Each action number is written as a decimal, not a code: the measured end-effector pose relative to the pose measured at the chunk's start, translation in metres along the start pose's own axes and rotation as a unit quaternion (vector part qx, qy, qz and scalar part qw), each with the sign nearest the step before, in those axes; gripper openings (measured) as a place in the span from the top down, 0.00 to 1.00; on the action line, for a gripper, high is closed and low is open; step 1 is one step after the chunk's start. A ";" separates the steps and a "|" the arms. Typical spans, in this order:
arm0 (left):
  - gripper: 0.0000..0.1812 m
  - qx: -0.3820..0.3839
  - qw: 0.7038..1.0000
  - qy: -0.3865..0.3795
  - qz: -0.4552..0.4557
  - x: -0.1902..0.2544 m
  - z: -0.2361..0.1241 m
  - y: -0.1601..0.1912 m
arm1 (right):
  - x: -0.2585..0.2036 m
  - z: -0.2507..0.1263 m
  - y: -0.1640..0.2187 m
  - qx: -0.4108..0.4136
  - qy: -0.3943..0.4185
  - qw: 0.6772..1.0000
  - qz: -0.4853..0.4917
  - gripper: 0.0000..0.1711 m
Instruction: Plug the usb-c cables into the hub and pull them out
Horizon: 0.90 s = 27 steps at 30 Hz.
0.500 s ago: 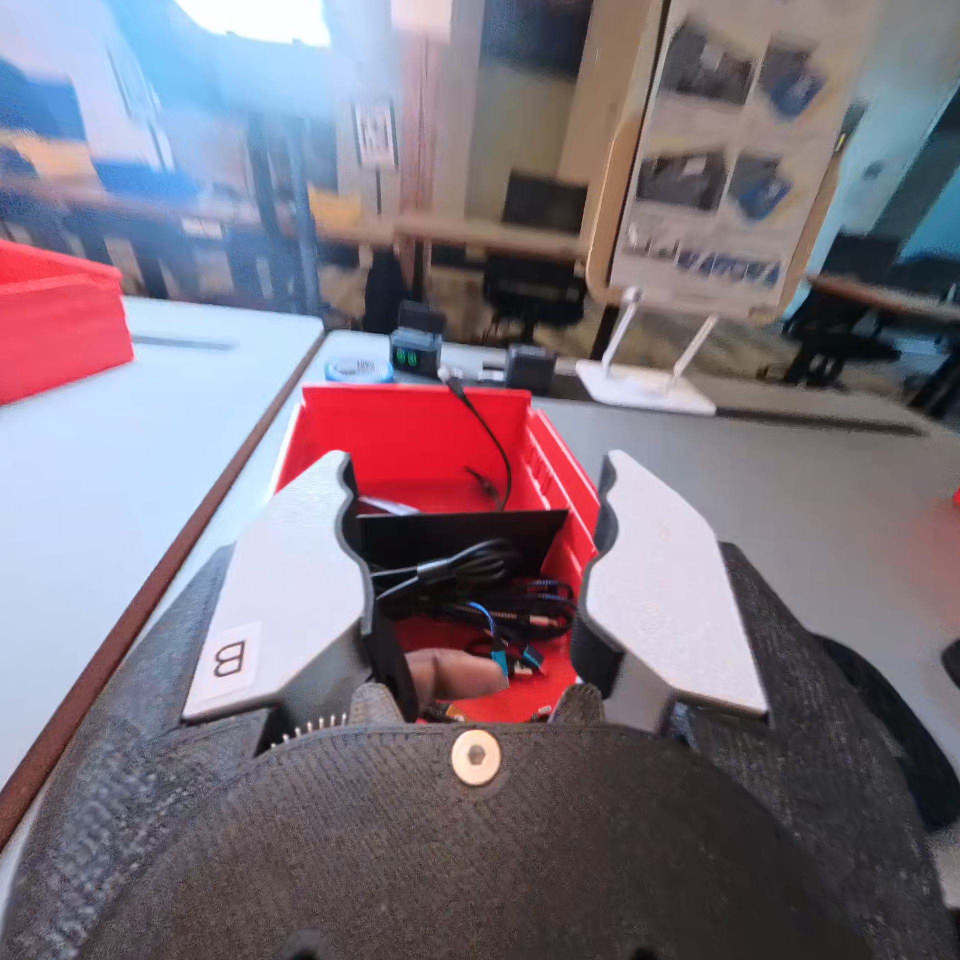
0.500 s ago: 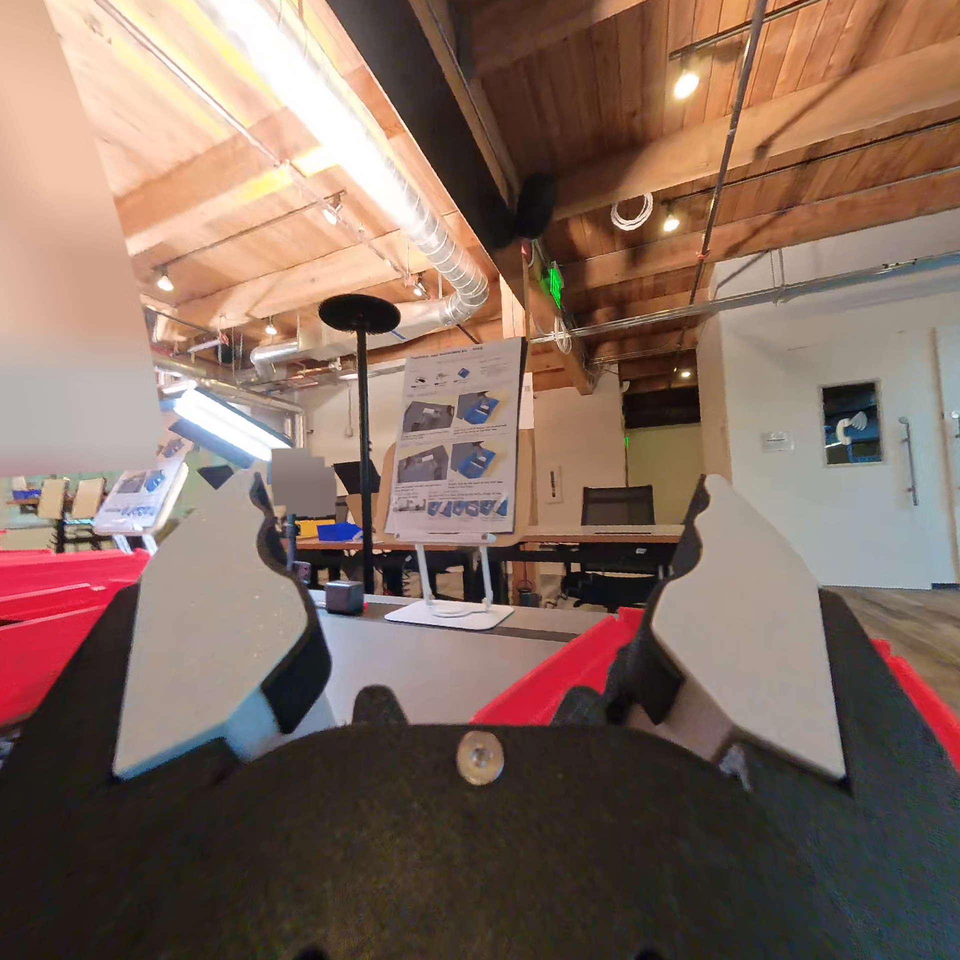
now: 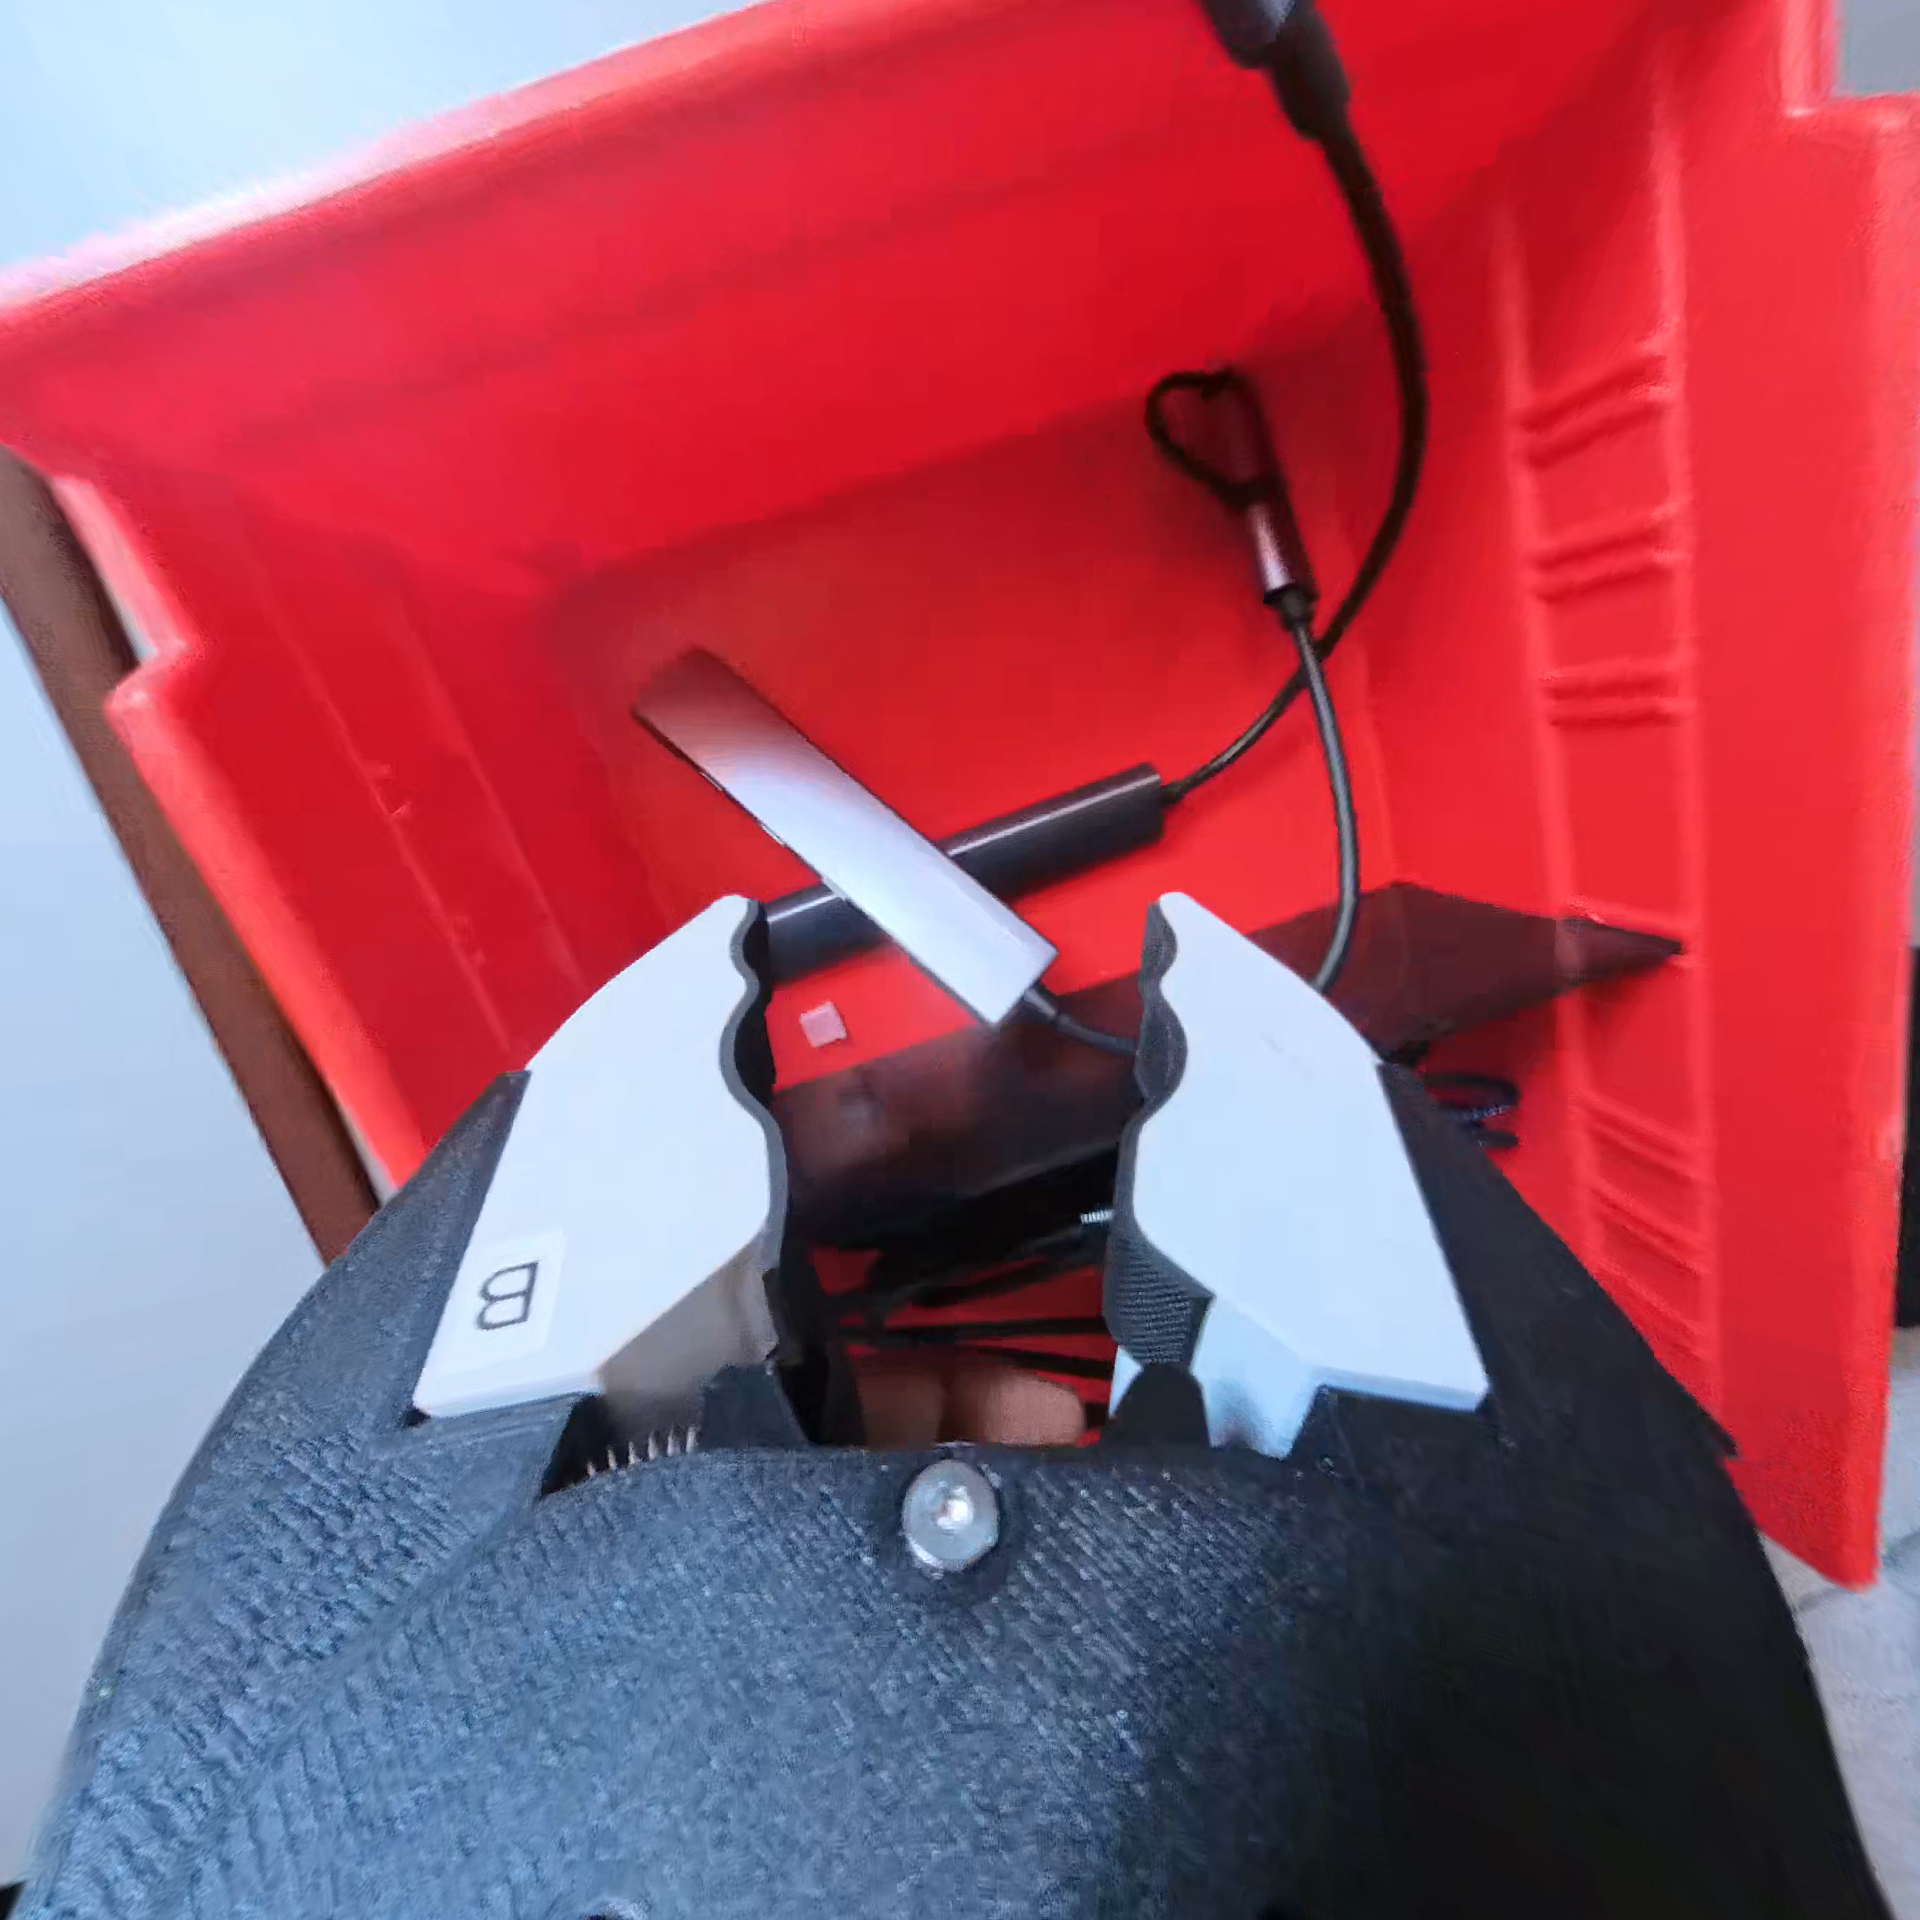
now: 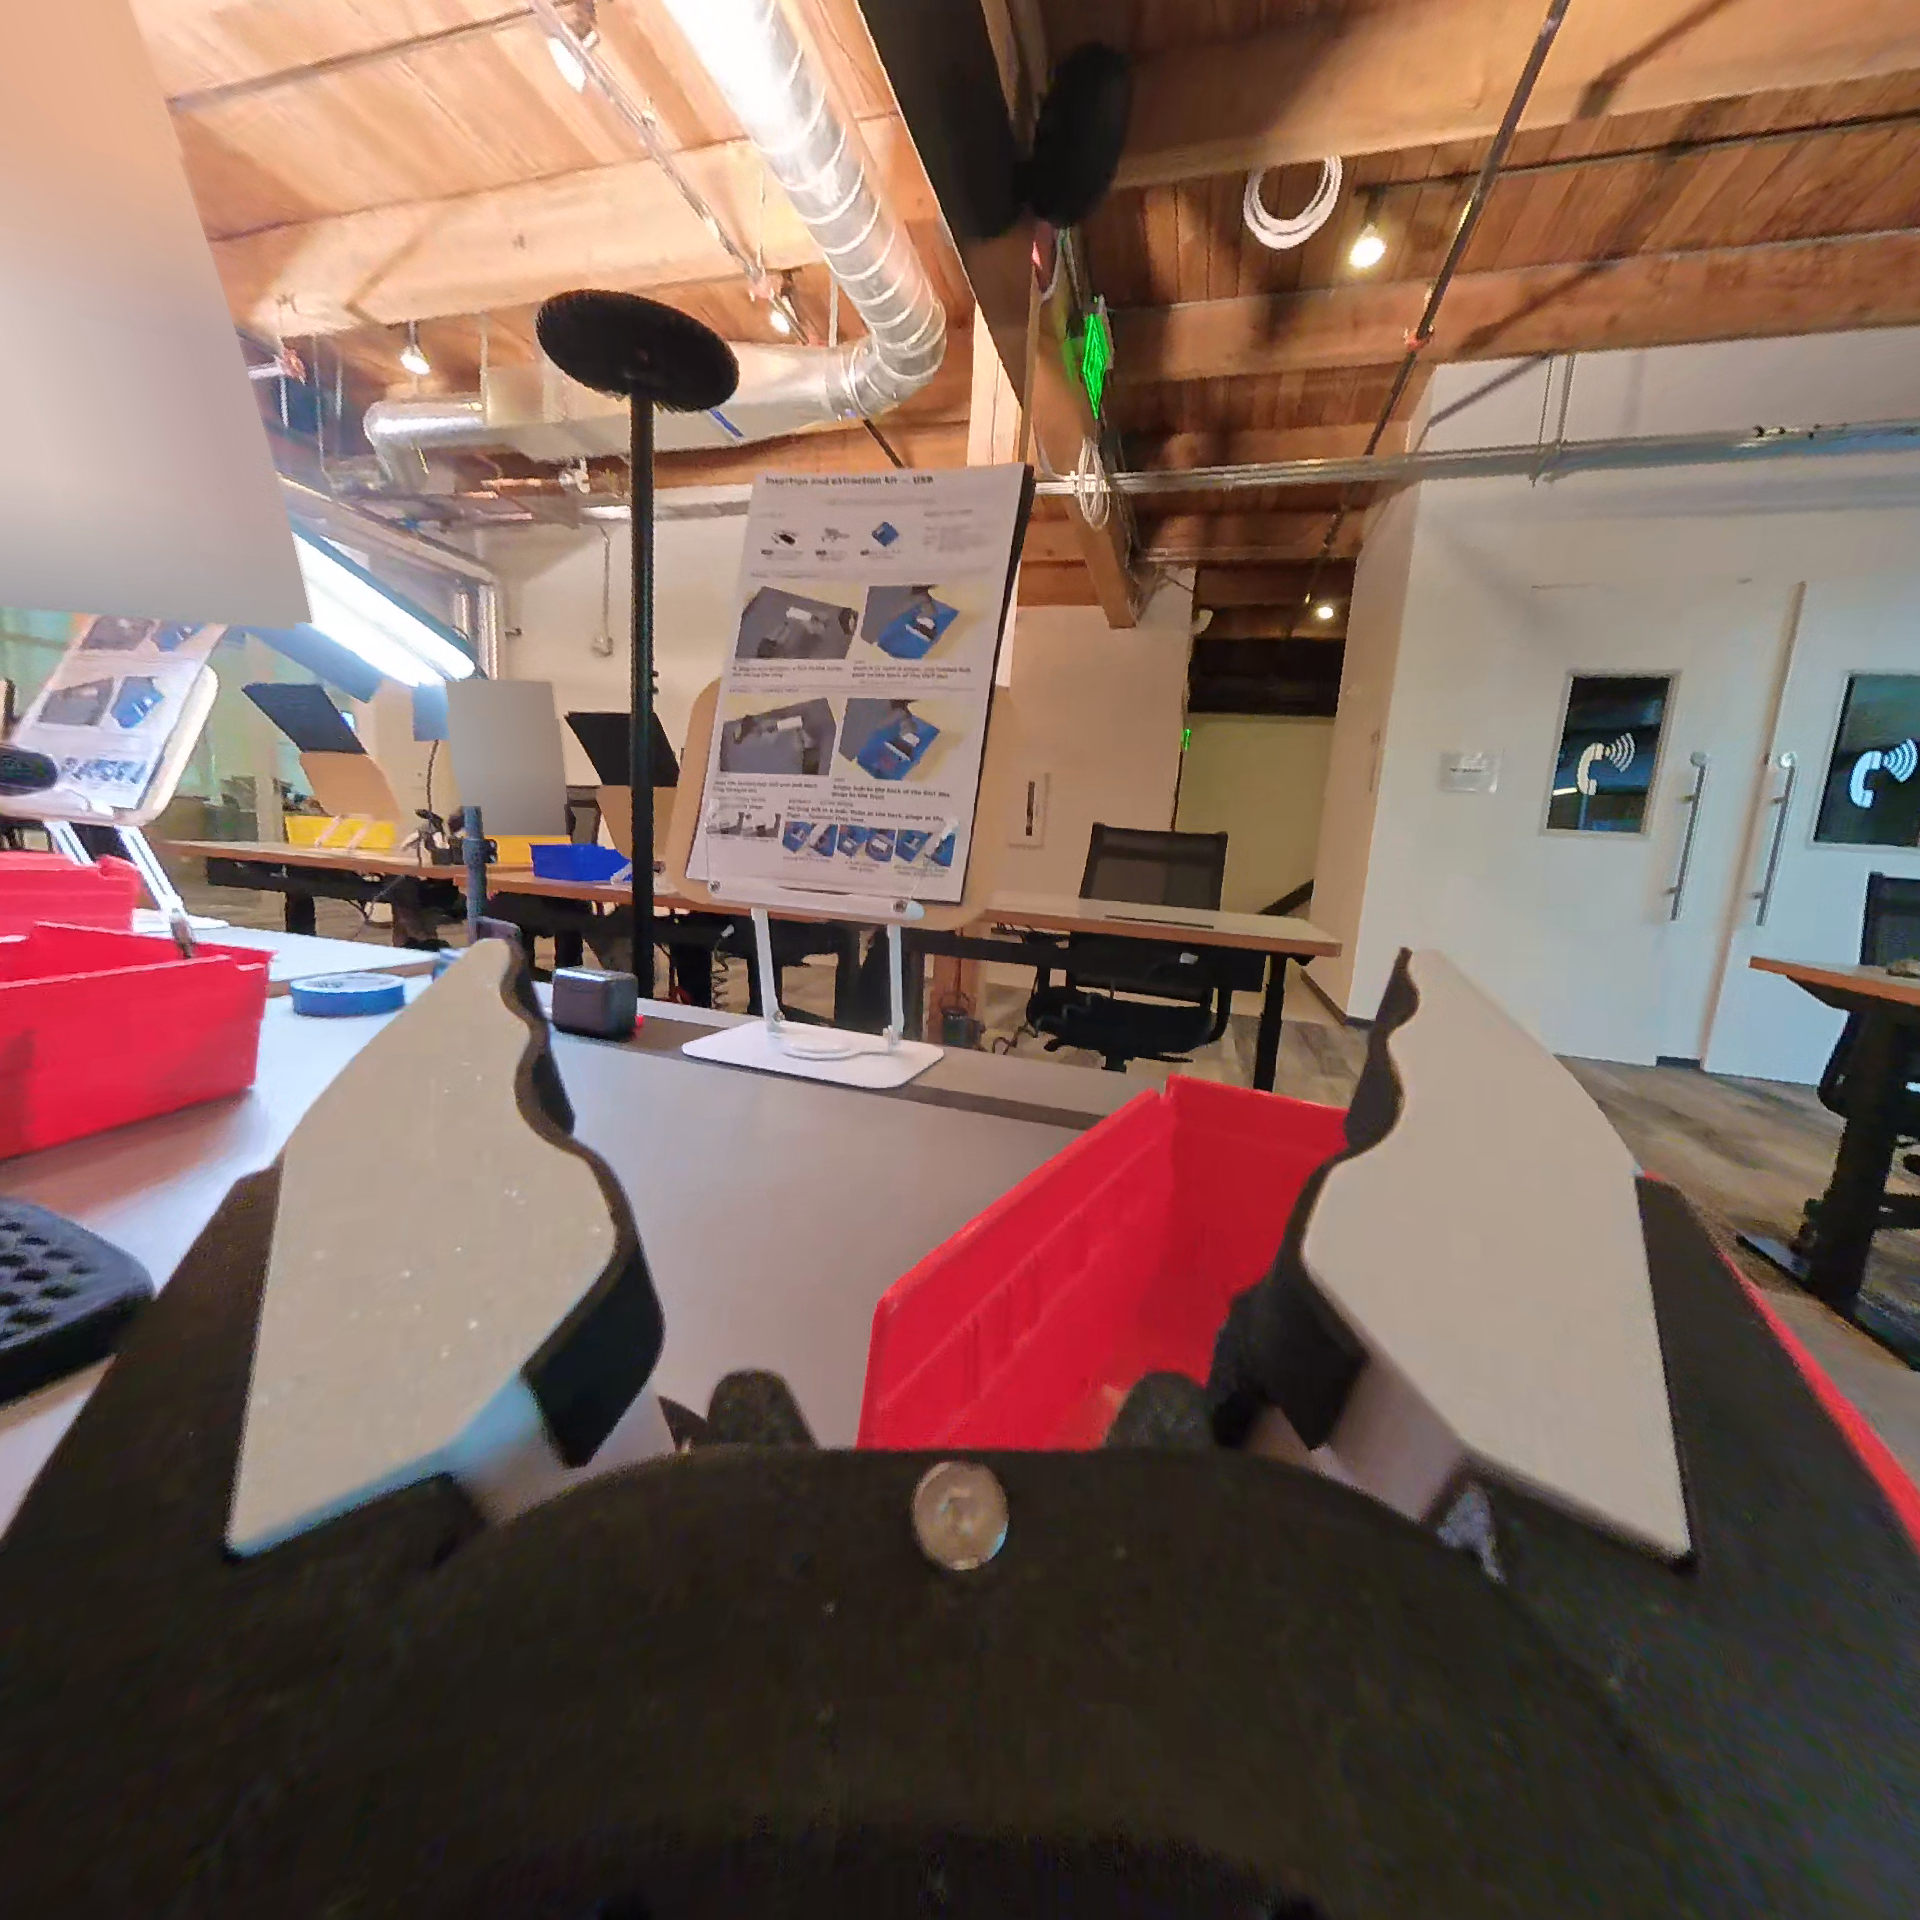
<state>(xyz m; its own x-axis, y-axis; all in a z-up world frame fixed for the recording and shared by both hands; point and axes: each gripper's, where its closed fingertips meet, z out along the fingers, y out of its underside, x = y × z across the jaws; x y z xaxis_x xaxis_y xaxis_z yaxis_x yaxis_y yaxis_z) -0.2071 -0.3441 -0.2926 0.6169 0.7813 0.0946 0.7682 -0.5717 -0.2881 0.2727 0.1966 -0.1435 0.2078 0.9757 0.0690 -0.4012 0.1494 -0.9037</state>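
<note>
Red plastic fills the left view: a bin (image 3: 935,343) holding a silver hub (image 3: 842,842) lying across what looks like a darker hub (image 3: 1039,831), with cables (image 3: 1382,343) trailing in. The left tongs (image 3: 951,935) hang spread above them (gripping nothing). The right tongs (image 4: 956,997) gape wide over the surface (image 4: 790,1164).

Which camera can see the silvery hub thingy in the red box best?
The left wrist view. It looks down into the red bin, where the silver hub lies across a dark hub. The right wrist view shows no hub, only a different red bin and tables.
</note>
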 end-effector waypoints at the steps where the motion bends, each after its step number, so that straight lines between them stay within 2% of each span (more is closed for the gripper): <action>1: 0.62 -0.012 1.000 0.004 -0.006 -0.001 0.007 0.000 | 0.001 0.000 0.003 -0.007 0.002 1.000 -0.004 0.15; 5: 0.65 -0.063 0.998 -0.016 -0.012 -0.009 0.028 0.007 | 0.002 0.001 0.014 -0.031 0.006 0.999 -0.017 0.15; 7: 0.71 -0.080 0.996 -0.040 0.003 -0.014 0.033 0.011 | 0.002 0.001 0.018 -0.037 0.006 0.999 -0.020 0.15; 11: 0.76 -0.075 0.995 -0.065 0.019 -0.017 0.035 0.009 | 0.004 0.002 0.024 -0.049 0.010 0.998 -0.025 0.16; 15: 0.82 -0.009 0.997 -0.068 0.033 -0.009 0.020 -0.007 | 0.005 0.003 0.031 -0.068 0.017 0.996 -0.046 0.16; 19: 0.84 0.078 0.994 -0.063 0.051 0.004 -0.012 -0.027 | 0.001 0.005 0.035 -0.078 0.012 0.995 -0.054 0.16; 23: 0.86 0.174 0.979 -0.074 0.074 0.017 -0.052 -0.043 | -0.001 0.007 0.040 -0.089 0.010 0.994 -0.064 0.16; 27: 0.87 0.289 0.952 -0.055 0.088 0.036 -0.095 -0.054 | -0.003 0.008 0.042 -0.093 0.007 0.993 -0.068 0.16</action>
<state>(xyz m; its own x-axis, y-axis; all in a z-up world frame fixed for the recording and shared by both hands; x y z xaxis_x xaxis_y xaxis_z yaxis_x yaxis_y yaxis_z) -0.2103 -0.3084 -0.1832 0.6810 0.7262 -0.0942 0.4136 -0.4876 -0.7689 0.2481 0.2012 -0.1781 0.2613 0.9462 0.1908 -0.1971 0.2458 -0.9491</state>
